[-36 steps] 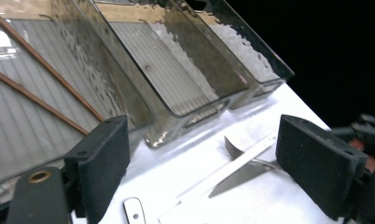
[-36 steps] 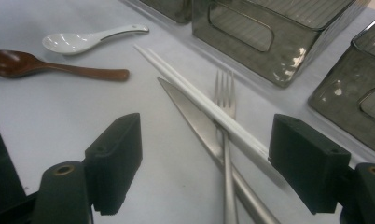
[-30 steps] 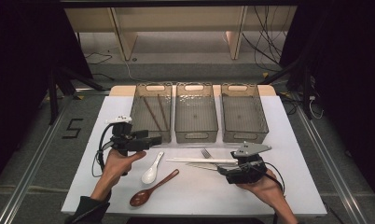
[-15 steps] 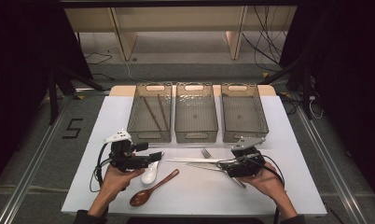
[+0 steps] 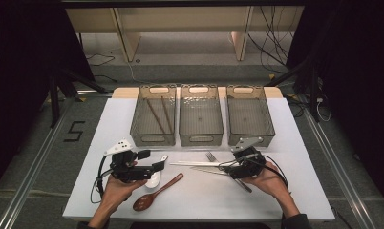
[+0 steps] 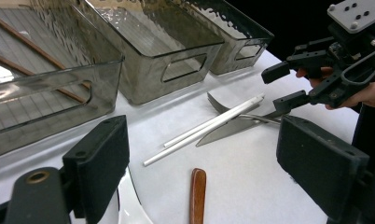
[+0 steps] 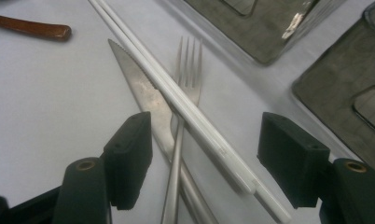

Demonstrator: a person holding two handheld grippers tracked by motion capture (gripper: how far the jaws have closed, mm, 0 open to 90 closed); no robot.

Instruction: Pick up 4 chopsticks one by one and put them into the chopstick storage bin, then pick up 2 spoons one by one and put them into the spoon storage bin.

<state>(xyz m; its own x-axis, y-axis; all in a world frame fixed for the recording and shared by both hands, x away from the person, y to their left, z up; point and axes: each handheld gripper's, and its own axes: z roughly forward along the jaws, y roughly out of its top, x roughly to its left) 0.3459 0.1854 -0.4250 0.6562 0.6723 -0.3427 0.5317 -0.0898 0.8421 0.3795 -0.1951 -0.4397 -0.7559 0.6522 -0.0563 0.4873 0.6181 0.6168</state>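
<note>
— Claw state? Right claw [image 7: 204, 158] has just been closing, pads still apart, astride the fork [image 7: 178, 140] handle, white chopsticks [image 7: 195, 116] and knife [image 7: 143, 93] crossing beside it.
— Handling? Thin, stiff, slippery steel; pinch the fork's mid-handle.

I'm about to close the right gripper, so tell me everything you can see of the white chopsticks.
The white chopsticks are a slim, smooth, plastic-looking pair, side by side, flat on the white table before the bins. They cross over the knife and fork, touching both. One end lies between the right gripper open jaws, pads not yet on it.
</note>
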